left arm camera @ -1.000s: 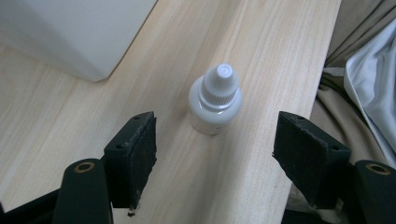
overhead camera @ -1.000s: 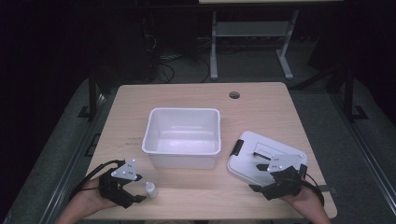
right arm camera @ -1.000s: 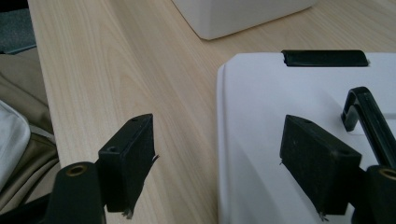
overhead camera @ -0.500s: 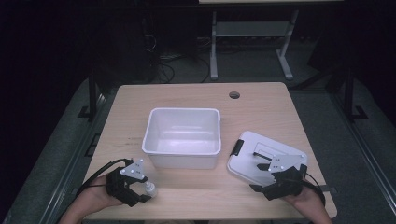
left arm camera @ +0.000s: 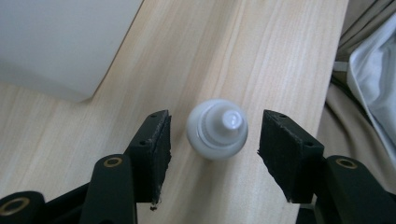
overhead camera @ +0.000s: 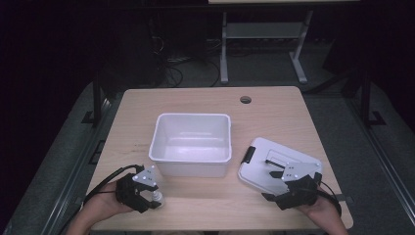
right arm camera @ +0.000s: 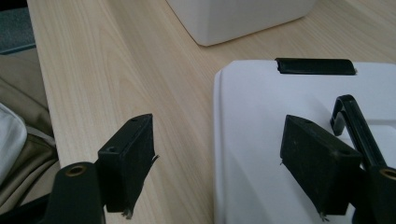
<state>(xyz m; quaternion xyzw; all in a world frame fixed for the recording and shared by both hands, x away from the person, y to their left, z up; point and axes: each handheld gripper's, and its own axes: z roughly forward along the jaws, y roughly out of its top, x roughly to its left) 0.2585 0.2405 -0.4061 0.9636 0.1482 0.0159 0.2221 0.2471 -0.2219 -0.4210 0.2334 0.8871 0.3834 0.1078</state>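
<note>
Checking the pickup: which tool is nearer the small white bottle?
Left. The left tool straddles the small white bottle, jaws just closing, not touching. The right tool is over the white lid.

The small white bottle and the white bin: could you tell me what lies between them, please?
Only bare wooden table separates the small white bottle from the white bin, as the left gripper view shows.

bottle (left arm camera: 217, 135) between jaws, lid (overhead camera: 274, 164) right of tub (overhead camera: 192, 161)

Smooth white plastic bottle (left arm camera: 217, 130) on matt pale wood-grain table (left arm camera: 261, 51).
</note>
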